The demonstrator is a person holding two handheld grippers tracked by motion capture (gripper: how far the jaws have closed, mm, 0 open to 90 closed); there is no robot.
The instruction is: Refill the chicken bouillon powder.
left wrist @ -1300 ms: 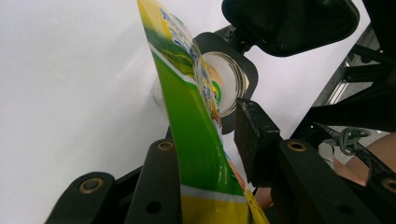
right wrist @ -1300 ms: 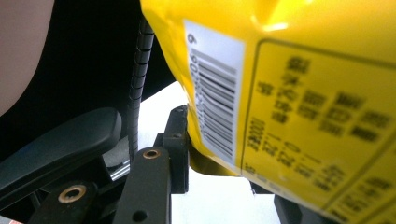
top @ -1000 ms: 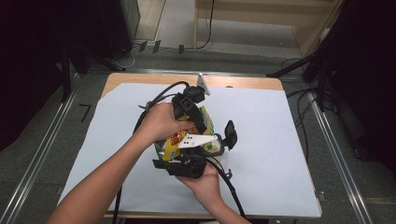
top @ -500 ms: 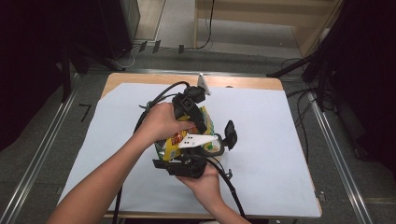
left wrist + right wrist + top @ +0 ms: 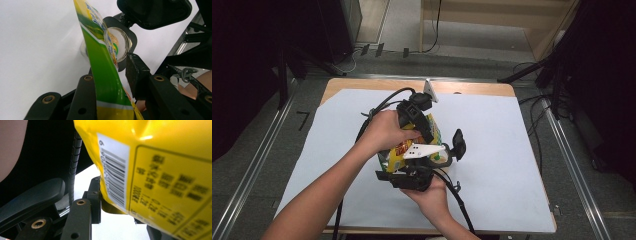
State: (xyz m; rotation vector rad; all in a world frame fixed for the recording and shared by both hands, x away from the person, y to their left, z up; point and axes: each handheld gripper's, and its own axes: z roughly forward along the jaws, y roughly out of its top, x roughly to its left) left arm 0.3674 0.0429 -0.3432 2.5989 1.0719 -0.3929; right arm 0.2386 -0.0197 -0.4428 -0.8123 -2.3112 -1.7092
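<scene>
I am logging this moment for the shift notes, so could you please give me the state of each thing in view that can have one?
Yellow and green printed plastic snack bag: lifted off the table, gripped at both ends.
Left gripper: shut on the bag's green edge.
Right gripper: shut on the bag's yellow barcode end.
White paper sheet covering the wooden table: lying flat.

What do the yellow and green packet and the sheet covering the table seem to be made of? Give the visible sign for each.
Packet: probably thin plastic film, glossy; it shows bright glints, creases and a printed barcode, and bends between the jaws.
Sheet: looks like paper or thin matt plastic, pale and dull, lying flat over the wooden table.
</scene>
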